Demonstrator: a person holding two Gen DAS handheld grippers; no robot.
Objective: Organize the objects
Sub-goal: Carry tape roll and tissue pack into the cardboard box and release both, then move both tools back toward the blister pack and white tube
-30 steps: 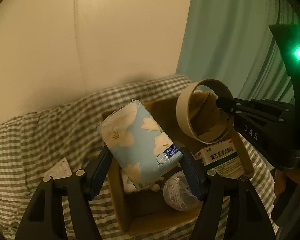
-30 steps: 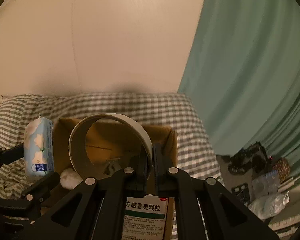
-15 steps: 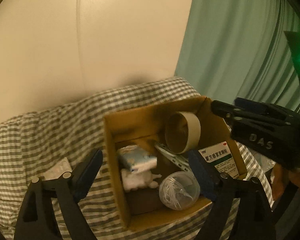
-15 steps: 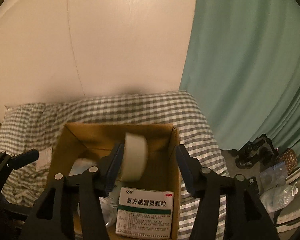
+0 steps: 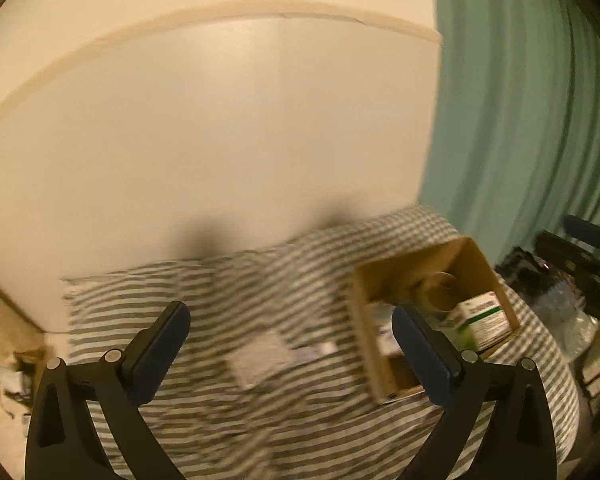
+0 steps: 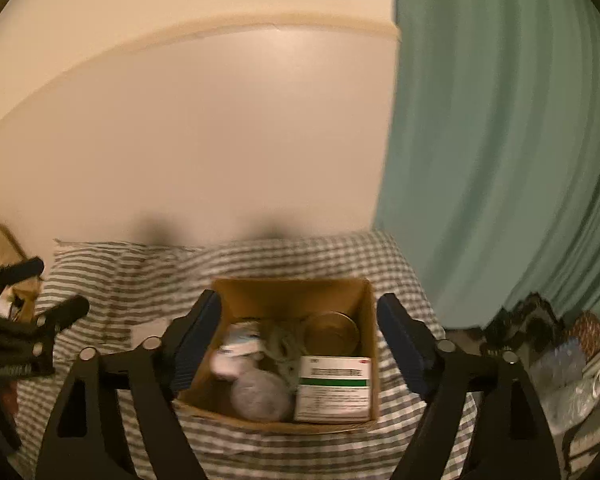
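A cardboard box [image 6: 288, 290] sits on the checked bed cover, below and ahead of my open, empty right gripper [image 6: 300, 320]. In it lie a cardboard tape ring [image 6: 332, 330], a green and white medicine box [image 6: 334, 386], a clear round tub [image 6: 260, 398] and a blue tissue pack [image 6: 238, 346]. In the left wrist view the box [image 5: 384, 360] is at the right. My left gripper [image 5: 290, 334] is open and empty, left of the box, above a white flat packet [image 5: 258, 358] on the cover.
A checked bed cover [image 5: 220, 284] lies against a cream wall. A green curtain [image 6: 500, 140] hangs at the right. Clutter with plastic bags [image 6: 560, 364] lies on the floor right of the bed. The left gripper shows at the left edge of the right wrist view [image 6: 20, 320].
Both grippers opened and dropped the tissue pack and the tape ring into the box. Both then pulled back and up; the left swung to the left of the box.
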